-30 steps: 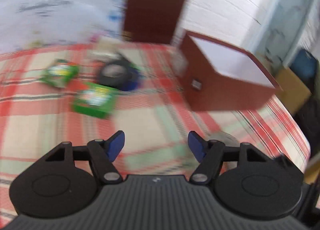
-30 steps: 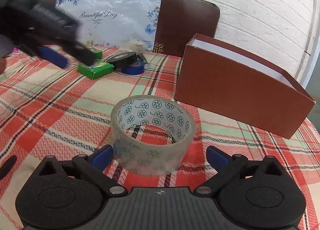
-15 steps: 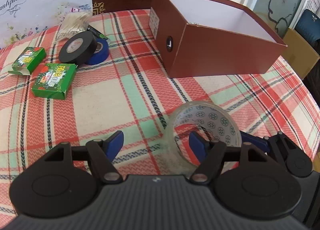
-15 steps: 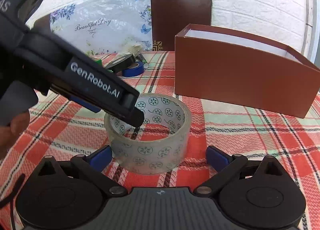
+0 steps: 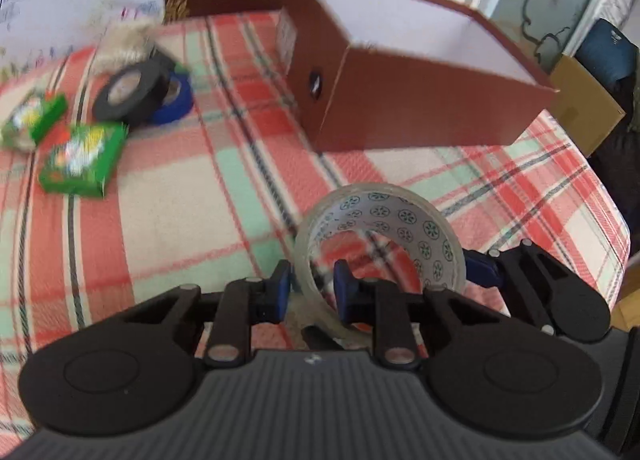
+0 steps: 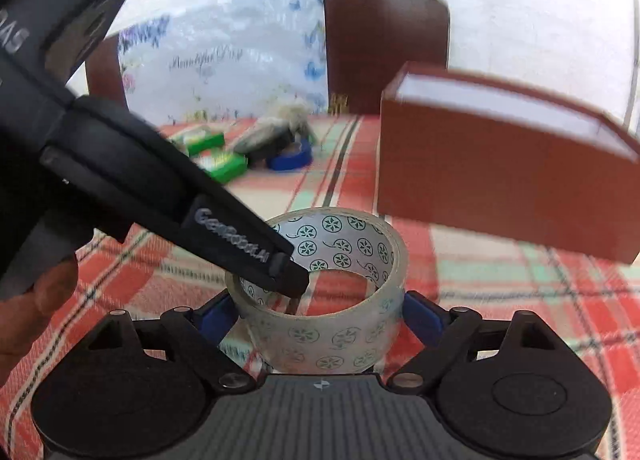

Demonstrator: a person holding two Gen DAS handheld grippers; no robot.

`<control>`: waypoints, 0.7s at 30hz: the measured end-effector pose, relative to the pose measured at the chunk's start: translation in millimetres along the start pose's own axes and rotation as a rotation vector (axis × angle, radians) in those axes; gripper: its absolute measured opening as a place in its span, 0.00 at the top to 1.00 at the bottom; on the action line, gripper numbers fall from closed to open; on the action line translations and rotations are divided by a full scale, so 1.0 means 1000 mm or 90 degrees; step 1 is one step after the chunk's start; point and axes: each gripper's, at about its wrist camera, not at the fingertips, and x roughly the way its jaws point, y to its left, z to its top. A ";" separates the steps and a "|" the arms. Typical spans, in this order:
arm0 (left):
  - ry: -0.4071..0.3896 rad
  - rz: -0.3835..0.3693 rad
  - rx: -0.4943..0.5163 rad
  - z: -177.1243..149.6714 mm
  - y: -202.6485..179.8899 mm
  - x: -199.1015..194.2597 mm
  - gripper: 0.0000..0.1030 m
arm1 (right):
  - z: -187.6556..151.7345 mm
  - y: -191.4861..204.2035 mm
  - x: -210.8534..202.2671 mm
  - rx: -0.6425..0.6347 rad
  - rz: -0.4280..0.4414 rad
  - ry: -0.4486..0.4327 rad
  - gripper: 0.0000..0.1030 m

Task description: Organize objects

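Observation:
A clear tape roll (image 5: 384,244) with a green flower print lies flat on the plaid tablecloth. My left gripper (image 5: 312,288) is shut on its near wall, one finger inside the ring and one outside. My right gripper (image 6: 320,312) has its blue pads against both outer sides of the same clear tape roll (image 6: 324,288). The left gripper's finger (image 6: 240,244) reaches into the ring in the right wrist view. The open brown box (image 5: 420,72) with a white inside stands behind the roll.
Two green small boxes (image 5: 80,156), a black tape roll (image 5: 128,94) and a blue tape roll (image 5: 176,100) lie at the far left. A pale bundle (image 5: 124,40) lies behind them. A dark chair back (image 6: 384,48) stands beyond the table. The table edge (image 5: 616,220) drops at the right.
My left gripper has closed from wide open onto the tape roll's near wall. My right gripper has narrowed until its pads touch the roll's sides.

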 end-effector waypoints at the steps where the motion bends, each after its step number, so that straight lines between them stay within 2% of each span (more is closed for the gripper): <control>1: -0.017 -0.005 0.006 0.006 -0.003 -0.007 0.76 | 0.004 -0.001 -0.005 -0.004 -0.008 -0.020 0.15; 6: -0.106 -0.023 0.046 0.056 -0.028 -0.032 0.76 | 0.038 -0.019 -0.025 -0.032 -0.065 -0.140 0.15; 10: -0.147 -0.024 0.075 0.100 -0.053 -0.023 0.76 | 0.071 -0.051 -0.018 -0.039 -0.108 -0.185 0.15; 14: -0.146 -0.043 0.076 0.140 -0.072 0.010 0.76 | 0.093 -0.095 0.001 -0.018 -0.138 -0.184 0.15; 17: -0.132 -0.049 0.069 0.159 -0.089 0.039 0.74 | 0.102 -0.128 0.019 -0.002 -0.159 -0.162 0.15; 19: -0.130 -0.043 0.072 0.164 -0.097 0.059 0.66 | 0.104 -0.148 0.033 0.018 -0.163 -0.147 0.15; 21: -0.133 -0.019 0.072 0.163 -0.100 0.076 0.54 | 0.102 -0.166 0.050 0.038 -0.164 -0.114 0.15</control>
